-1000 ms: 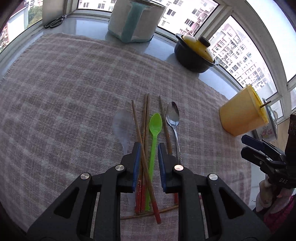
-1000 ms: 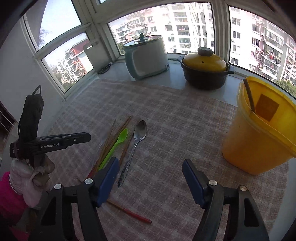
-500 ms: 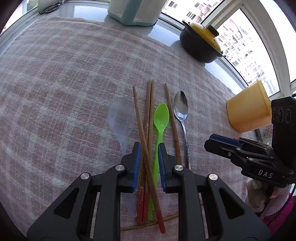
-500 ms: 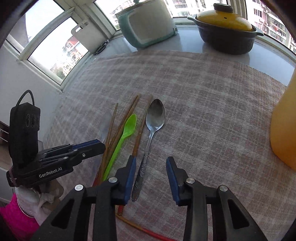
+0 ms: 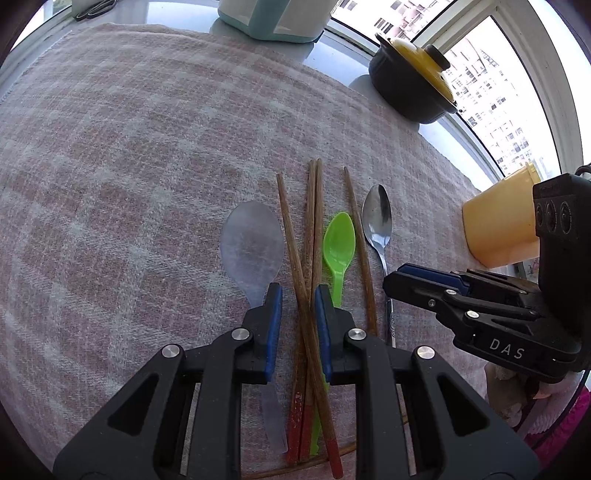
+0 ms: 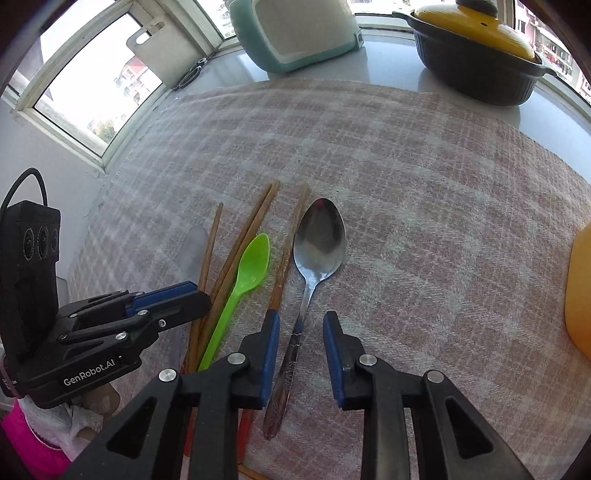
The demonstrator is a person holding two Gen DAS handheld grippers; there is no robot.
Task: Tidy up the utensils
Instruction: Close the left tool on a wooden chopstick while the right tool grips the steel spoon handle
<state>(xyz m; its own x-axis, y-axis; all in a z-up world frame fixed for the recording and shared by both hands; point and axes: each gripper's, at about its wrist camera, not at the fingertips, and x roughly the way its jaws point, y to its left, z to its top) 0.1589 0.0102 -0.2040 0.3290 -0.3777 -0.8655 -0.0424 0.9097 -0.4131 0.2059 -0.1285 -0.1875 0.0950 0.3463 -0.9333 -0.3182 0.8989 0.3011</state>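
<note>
Several wooden chopsticks [image 5: 314, 221] lie side by side on the checked cloth [image 5: 129, 147] with a clear plastic spoon [image 5: 253, 243], a green plastic spoon [image 5: 339, 240] and a metal spoon [image 6: 319, 240]. My left gripper [image 5: 297, 291] hovers low over two crossed chopsticks; its jaws stand narrowly apart on either side of them, with a gap showing at each pad. My right gripper [image 6: 299, 321] straddles the metal spoon's handle. Its jaws are closing, and neither pad touches the handle.
A yellow bucket [image 5: 498, 229] stands at the cloth's right edge. A black pot with a yellow lid [image 6: 476, 55] and a teal-and-white appliance [image 6: 295, 33] sit on the sill behind. Scissors [image 5: 96, 5] lie far left. Gloved hands hold both grippers.
Both grippers have come down toward the utensils. The right one swung away from the bucket to the metal spoon's handle, and its jaws narrowed from wide apart.
</note>
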